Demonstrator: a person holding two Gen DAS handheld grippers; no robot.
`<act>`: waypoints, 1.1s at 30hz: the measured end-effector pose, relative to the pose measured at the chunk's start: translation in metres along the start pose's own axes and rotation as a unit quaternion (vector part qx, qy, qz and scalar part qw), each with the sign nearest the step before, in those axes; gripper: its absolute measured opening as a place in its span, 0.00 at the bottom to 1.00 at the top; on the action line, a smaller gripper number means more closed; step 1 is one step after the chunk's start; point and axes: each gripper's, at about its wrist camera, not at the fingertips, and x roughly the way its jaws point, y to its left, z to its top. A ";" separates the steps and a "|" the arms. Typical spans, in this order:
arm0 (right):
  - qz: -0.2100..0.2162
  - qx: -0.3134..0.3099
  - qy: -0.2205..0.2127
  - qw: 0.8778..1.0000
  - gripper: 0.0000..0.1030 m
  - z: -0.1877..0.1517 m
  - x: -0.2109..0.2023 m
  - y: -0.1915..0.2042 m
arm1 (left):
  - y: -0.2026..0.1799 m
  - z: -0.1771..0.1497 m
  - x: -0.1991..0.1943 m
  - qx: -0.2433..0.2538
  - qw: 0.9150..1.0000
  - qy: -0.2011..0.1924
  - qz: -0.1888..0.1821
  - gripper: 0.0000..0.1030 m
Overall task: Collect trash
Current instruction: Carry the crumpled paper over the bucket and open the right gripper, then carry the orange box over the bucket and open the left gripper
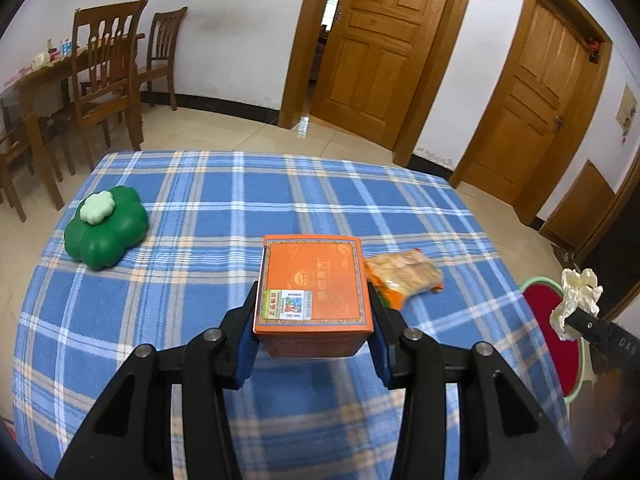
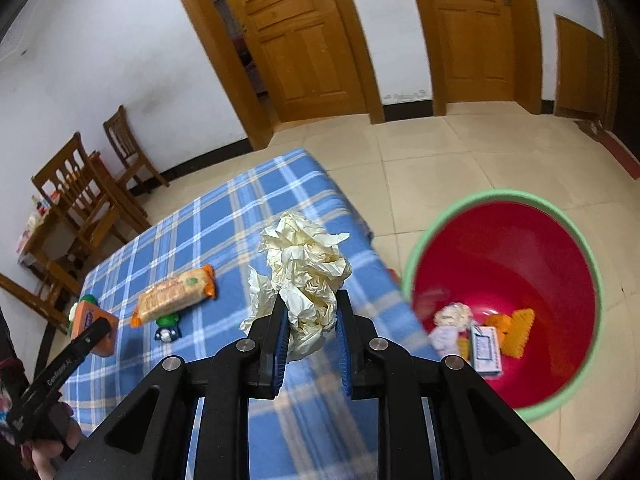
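the left gripper (image 1: 314, 322) is clamped on an orange box (image 1: 314, 286), its pads pressed to both sides, holding it clear above the blue plaid tabletop (image 1: 208, 208). the right gripper (image 2: 312, 330) is clamped on a crumpled cream paper wad (image 2: 304, 264) — it sits beside the tabletop's edge, near a red bin with a green rim (image 2: 576, 240) on the floor. a snack packet (image 2: 174, 294) lies on the cloth, and a green clover-shaped container (image 1: 106, 232) sits well apart from the box.
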 end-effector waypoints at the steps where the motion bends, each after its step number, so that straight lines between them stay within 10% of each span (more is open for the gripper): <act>1: -0.002 0.005 -0.002 1.000 0.20 -0.001 -0.004 -0.005 | -0.005 -0.001 -0.003 0.004 1.000 -0.002 -0.002 0.45; 33: -0.058 0.147 -0.011 0.987 0.28 -0.038 -0.039 -0.148 | -0.148 -0.024 -0.011 0.097 0.988 0.061 -0.099 0.45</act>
